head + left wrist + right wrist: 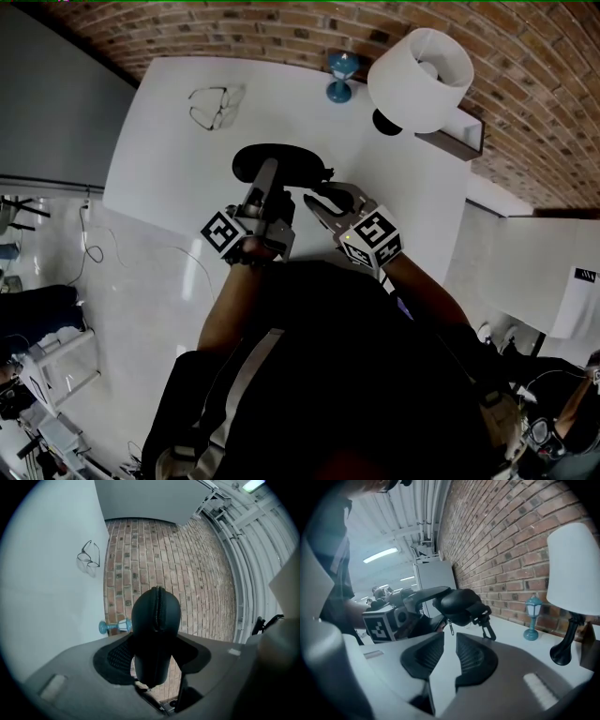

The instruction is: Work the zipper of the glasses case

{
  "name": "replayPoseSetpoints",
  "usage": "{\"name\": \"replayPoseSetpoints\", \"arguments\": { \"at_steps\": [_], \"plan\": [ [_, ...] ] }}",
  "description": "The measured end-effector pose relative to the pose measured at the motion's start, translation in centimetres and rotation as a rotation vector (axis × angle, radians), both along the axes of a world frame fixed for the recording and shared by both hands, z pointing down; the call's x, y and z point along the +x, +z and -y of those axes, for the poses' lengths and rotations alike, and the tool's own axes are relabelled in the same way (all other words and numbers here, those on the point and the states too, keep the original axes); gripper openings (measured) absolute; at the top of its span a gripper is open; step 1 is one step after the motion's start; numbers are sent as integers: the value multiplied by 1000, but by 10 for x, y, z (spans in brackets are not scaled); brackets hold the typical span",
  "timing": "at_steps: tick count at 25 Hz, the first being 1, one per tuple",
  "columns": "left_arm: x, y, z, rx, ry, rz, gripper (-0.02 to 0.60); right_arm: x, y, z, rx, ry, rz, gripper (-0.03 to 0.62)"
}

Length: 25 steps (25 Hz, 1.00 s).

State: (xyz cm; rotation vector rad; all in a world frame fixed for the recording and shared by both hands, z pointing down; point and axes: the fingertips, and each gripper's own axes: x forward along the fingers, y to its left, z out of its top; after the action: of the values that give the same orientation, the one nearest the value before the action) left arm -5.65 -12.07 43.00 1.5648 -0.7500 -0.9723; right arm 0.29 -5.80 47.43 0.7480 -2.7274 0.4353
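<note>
My left gripper (270, 171) is shut on the black glasses case (281, 161), holding it off the white table (159, 178). In the left gripper view the case (156, 620) stands end-on between the pads, its closed zipper (158, 604) running up the middle. In the right gripper view the case (459, 603) hangs just beyond my right gripper (450, 641), whose jaws stand a narrow gap apart with nothing between them. The small metal zipper pull (451, 628) dangles just past the tips, beside a black strap clip (488, 629). In the head view the right gripper (315, 200) sits by the case's right end.
A pair of eyeglasses (216, 105) lies at the table's far left. A small blue lantern ornament (341, 75) and a lamp with a white shade (420, 80) stand at the back by the brick wall (525, 84). A person's torso fills the lower head view.
</note>
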Motion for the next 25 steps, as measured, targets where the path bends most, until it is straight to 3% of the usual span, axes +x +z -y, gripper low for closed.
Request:
{"name": "replayPoseSetpoints", "arguments": {
  "at_steps": [6, 13, 19, 25],
  "plan": [
    [2, 8, -2, -19, 3, 16, 238, 1, 0, 1, 4, 8, 1, 6],
    [6, 12, -2, -16, 33, 60, 238, 4, 8, 0, 12, -18, -54, 3],
    [15, 13, -7, 3, 108, 157, 232, 11, 18, -1, 71, -22, -155, 3],
    [19, 17, -15, 5, 179, 187, 222, 17, 18, 3, 103, -24, -190, 6]
  ]
}}
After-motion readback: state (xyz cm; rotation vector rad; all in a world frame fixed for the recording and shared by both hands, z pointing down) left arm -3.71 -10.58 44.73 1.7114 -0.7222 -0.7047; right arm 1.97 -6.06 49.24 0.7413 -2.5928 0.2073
